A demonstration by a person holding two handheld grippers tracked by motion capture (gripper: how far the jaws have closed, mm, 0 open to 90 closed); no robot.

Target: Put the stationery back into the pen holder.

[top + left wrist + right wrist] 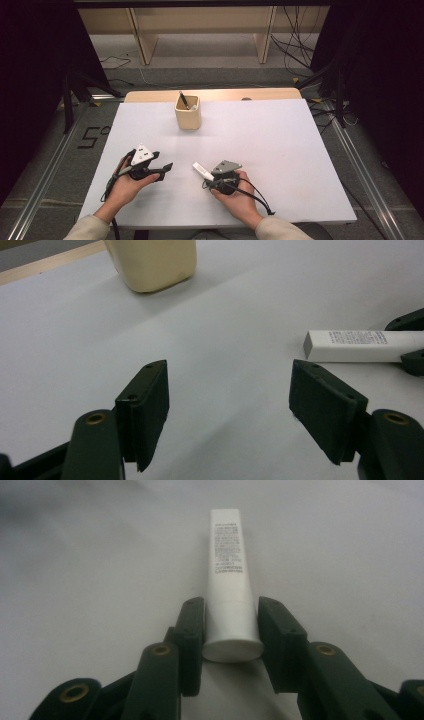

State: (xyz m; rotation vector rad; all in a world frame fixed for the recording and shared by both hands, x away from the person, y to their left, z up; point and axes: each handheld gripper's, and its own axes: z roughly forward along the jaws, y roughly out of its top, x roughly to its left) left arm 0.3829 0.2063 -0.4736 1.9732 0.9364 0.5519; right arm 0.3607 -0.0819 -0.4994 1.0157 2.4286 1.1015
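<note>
The right hand-held gripper (231, 630) has clamped the white tube (229, 580) (cap end); left hand-held gripper (227, 405) gapes empty. Carrying it to the beige cup (188, 113) probably remains.

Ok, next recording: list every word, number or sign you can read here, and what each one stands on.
"5" with a small mark beside it: black marking on the floor, left of the table.
Small grey print on the white tube: several lines, too blurred to read.
The cream cup carries no text.
</note>
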